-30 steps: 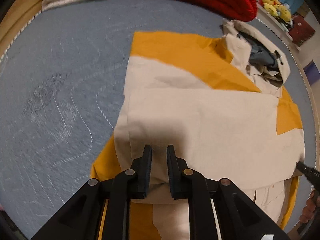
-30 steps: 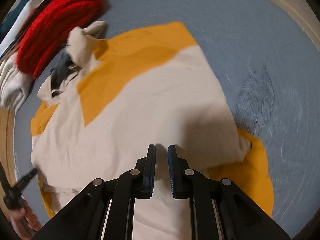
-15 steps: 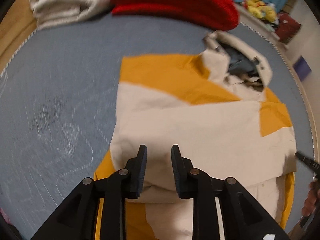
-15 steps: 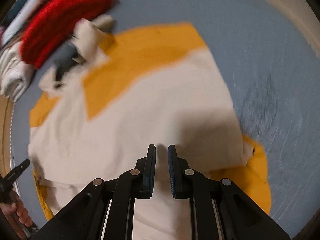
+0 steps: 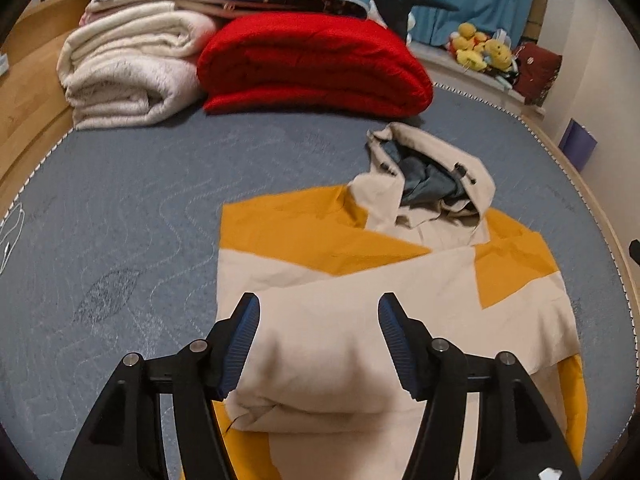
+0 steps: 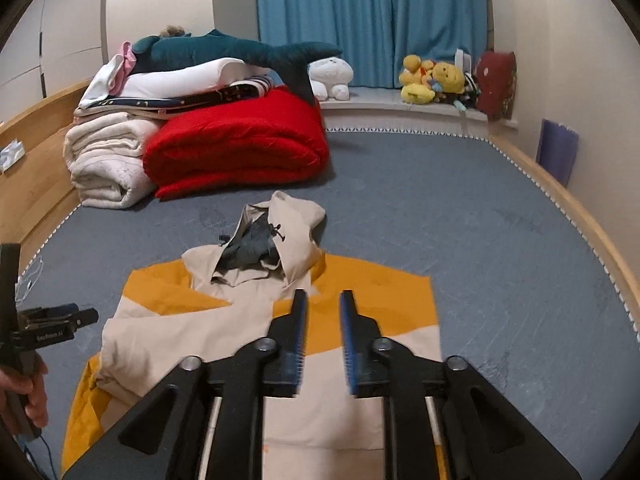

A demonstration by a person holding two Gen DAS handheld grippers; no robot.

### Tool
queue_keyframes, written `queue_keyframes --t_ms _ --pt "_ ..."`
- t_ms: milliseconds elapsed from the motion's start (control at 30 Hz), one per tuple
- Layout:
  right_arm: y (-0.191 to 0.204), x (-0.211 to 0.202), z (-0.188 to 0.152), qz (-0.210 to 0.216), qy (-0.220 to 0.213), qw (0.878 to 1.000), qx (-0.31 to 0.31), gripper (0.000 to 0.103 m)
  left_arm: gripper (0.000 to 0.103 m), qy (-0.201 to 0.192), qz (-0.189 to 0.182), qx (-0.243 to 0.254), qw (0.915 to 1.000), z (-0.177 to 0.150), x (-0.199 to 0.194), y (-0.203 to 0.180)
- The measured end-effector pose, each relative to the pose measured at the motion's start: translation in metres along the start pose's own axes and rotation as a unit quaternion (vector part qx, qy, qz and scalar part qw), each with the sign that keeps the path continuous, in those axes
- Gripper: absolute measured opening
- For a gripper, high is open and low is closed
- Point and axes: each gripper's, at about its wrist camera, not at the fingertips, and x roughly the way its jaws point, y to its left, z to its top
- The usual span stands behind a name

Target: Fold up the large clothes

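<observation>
Nearest the left wrist camera, the left gripper (image 5: pixel 318 336) hangs with its blue-padded fingers spread wide over the folded jacket (image 5: pixel 372 312), gripping nothing; in the right wrist view, the right gripper (image 6: pixel 323 334) has its fingers parted by a narrower gap, also empty; the cream and mustard jacket lies flat on the grey mattress (image 6: pixel 500 240), its hood (image 6: pixel 276 244) rumpled toward 12 o'clock; at 9 o'clock a hand (image 6: pixel 28 396) grips the other tool's handle; farther off, at 11 o'clock, a red blanket (image 6: pixel 236 148) lies beside rolled white blankets (image 6: pixel 104 160); blue curtains (image 6: pixel 372 20) hang beyond.
</observation>
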Motion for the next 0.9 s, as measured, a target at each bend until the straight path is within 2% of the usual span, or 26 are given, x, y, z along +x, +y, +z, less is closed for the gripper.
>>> queue_keyframes --t_ms 33,100,233,367,400,467,567,700,733,833,900 --pt "-0.003 -0.002 0.000 0.000 -0.001 1.000 0.002 0.069 0.064 -0.004 0.000 0.000 1.0000 0.001 -0.001 -0.002" --pt "-0.008 -0.005 0.001 -0.002 -0.005 1.000 0.007 0.092 0.072 -0.012 -0.002 -0.006 0.9999 0.001 -0.002 -0.003" --pt "-0.013 -0.011 0.004 -0.007 -0.010 1.000 0.002 0.092 0.075 -0.022 -0.007 -0.017 0.9996 0.000 -0.001 -0.003" --pt "-0.022 -0.011 0.002 -0.022 0.002 1.000 0.004 0.092 0.075 -0.037 -0.003 0.004 0.9993 -0.004 -0.001 -0.006" --pt "-0.023 -0.011 0.003 -0.024 0.002 1.000 0.005 0.092 0.073 -0.043 0.000 0.015 0.9989 -0.006 -0.002 -0.008" --pt "-0.027 -0.011 0.004 -0.031 0.006 0.999 0.006 0.091 0.057 -0.049 0.002 0.033 0.9983 -0.007 -0.004 -0.011" --pt "-0.034 -0.013 0.006 -0.024 0.008 1.000 0.007 0.086 0.039 -0.038 -0.017 0.046 0.9981 -0.004 -0.007 -0.011" --pt "-0.043 -0.009 0.010 -0.032 0.025 0.999 -0.002 0.067 0.030 -0.037 -0.039 0.035 0.9980 0.014 -0.010 -0.011" --pt "-0.045 -0.006 0.010 -0.032 0.031 0.999 -0.001 0.059 0.027 -0.037 -0.042 0.034 0.9979 0.026 -0.007 -0.014" --pt "-0.053 0.002 0.009 -0.028 0.050 0.998 0.009 0.045 0.019 -0.029 -0.048 0.033 0.9979 0.061 0.007 -0.027" --pt "-0.055 0.006 0.008 -0.022 0.062 0.998 0.010 0.040 0.019 -0.021 -0.053 0.032 0.9978 0.086 0.022 -0.036"
